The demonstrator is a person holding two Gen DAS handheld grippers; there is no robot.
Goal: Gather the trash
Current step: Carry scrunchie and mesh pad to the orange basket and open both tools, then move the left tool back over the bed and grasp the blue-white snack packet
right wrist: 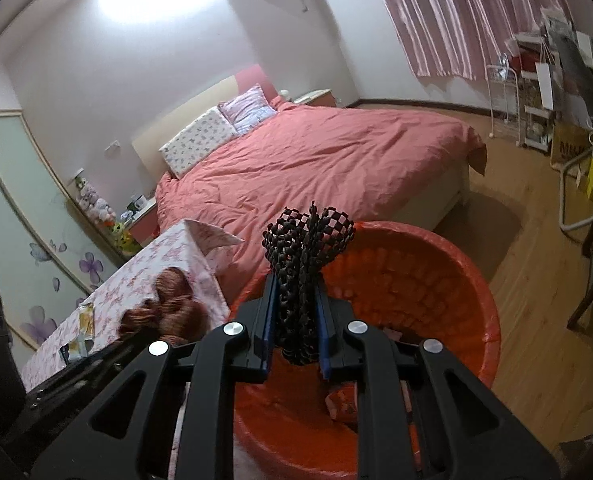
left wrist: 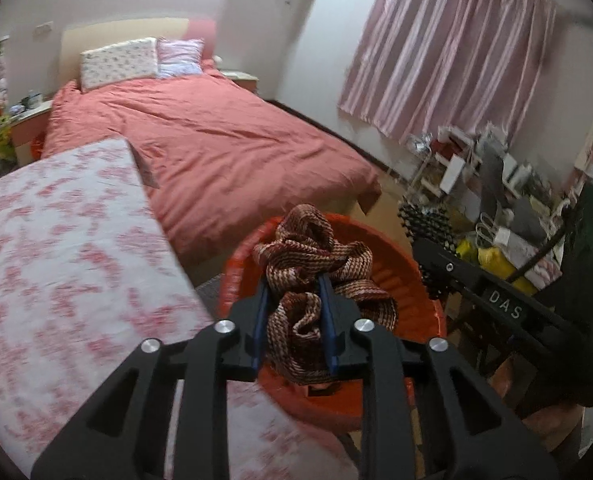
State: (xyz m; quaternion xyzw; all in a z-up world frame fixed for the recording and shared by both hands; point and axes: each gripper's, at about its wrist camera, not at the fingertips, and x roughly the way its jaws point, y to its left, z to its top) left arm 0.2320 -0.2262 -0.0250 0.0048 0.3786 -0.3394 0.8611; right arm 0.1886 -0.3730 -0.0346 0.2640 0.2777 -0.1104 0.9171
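Left wrist: I'm looking down along my fingers, close over the orange bin (left wrist: 396, 280), bed (left wrist: 216, 140) beyond.
Right wrist: I'm facing likewise, close above.
Shared: bin (right wrist: 436, 264), bed (right wrist: 316, 152), curtain (left wrist: 448, 44).

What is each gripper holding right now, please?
Left gripper: closed on the brown knitted cloth, over the red bin.
Right gripper: closed on the black mesh netting.
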